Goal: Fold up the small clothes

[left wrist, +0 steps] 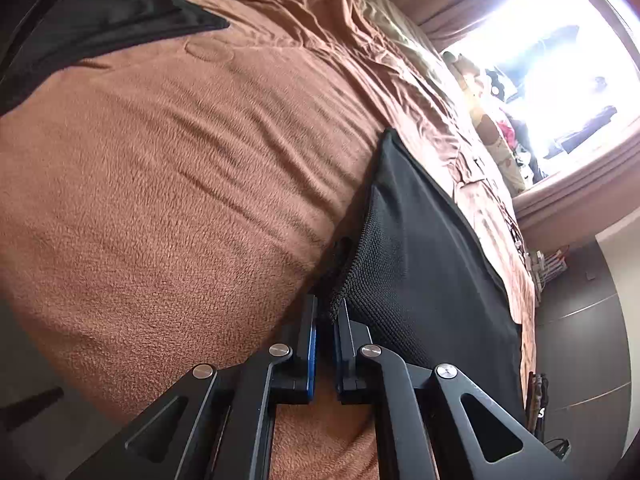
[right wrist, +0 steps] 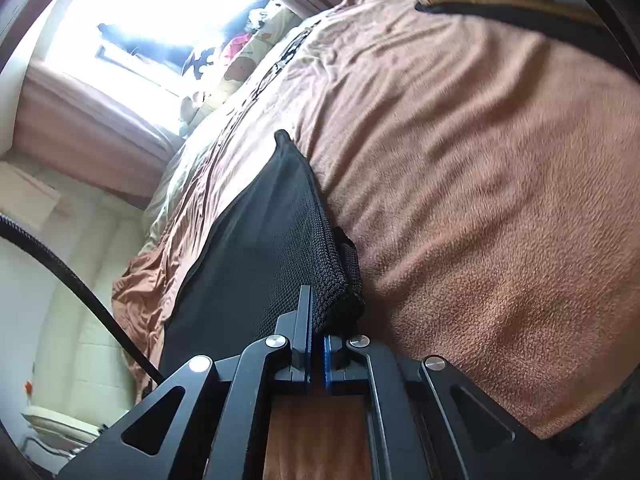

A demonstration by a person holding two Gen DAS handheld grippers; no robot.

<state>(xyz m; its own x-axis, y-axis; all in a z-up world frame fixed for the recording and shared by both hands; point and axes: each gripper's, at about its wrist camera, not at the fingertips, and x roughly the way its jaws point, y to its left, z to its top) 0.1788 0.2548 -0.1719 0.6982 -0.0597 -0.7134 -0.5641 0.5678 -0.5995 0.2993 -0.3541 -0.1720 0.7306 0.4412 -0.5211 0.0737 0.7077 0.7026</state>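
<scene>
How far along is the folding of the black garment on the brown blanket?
Early. Done: both grips taken; the left gripper and right gripper have their jaws shut on the black garment at its mesh edge. In hand: that edge is pinched. Left: no finished fold shows; another dark cloth lies on the brown blanket.

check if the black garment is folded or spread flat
Folded, at least partly: the black garment shows doubled mesh layers at the edge pinched by the right gripper.

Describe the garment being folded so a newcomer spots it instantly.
Start at the bed's brown fleece blanket. On it, toward the window side, lies the black garment, its nearest corner pinched in the left claw. Unlike the plain black cloth farther away, it has a coarse mesh panel.
</scene>
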